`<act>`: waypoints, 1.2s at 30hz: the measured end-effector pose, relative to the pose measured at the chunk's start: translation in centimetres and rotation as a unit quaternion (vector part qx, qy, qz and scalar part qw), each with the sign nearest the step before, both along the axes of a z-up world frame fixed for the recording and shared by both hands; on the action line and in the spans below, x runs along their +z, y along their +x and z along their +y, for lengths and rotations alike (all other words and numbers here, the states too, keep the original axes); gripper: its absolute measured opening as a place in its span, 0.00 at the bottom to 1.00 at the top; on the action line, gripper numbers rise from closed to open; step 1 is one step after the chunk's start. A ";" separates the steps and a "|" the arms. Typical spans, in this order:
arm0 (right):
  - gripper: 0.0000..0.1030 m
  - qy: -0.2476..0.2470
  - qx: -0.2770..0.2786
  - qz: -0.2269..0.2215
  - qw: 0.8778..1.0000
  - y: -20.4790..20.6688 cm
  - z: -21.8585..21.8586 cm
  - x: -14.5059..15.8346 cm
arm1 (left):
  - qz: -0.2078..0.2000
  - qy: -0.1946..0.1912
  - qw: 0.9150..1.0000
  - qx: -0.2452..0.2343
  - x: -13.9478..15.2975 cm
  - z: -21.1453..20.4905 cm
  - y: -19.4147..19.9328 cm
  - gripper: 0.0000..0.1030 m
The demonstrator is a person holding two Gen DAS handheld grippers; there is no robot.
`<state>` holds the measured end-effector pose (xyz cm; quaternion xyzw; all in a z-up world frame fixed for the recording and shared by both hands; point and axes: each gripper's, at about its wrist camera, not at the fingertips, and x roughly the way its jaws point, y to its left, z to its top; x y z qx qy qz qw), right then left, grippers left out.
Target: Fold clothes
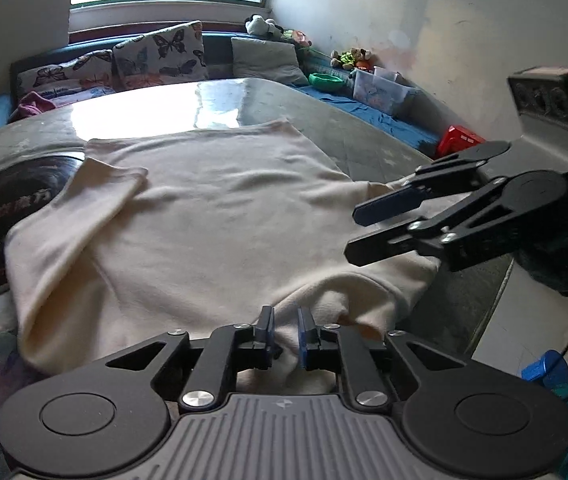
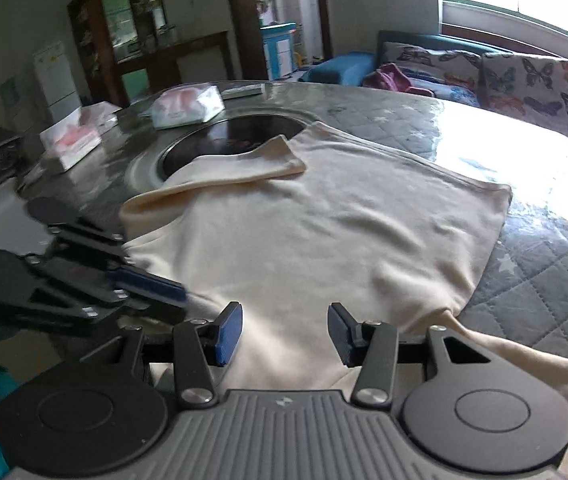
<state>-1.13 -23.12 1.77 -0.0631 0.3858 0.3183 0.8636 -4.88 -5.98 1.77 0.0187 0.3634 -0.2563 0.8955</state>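
Note:
A cream long-sleeved shirt (image 1: 211, 200) (image 2: 324, 232) lies spread flat on the grey quilted table (image 1: 364, 136) (image 2: 544, 264). One sleeve (image 1: 95, 196) (image 2: 243, 164) is folded in across the body. At the shirt's near edge my left gripper (image 1: 286, 328) (image 2: 181, 296) is shut on a bunched pinch of the fabric. My right gripper (image 2: 286, 332) (image 1: 351, 234) hovers open just above the near right part of the shirt, with nothing between its blue pads. The other sleeve (image 2: 524, 360) trails off under the right gripper's body.
A dark round inset (image 1: 11, 200) (image 2: 235, 132) lies partly under the shirt's left side. Tissue packs (image 2: 187, 106) (image 2: 71, 140) sit at the table's far end. A sofa with butterfly cushions (image 1: 155, 56), a plastic box (image 1: 380, 90) and a red toy (image 1: 458, 140) stand beyond the table.

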 end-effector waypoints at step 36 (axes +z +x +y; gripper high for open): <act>0.59 -0.048 0.081 -0.009 0.996 -1.9 3.5 -1.9 | -0.061 -0.083 0.898 0.429 1.7 19.8 1.2 0.06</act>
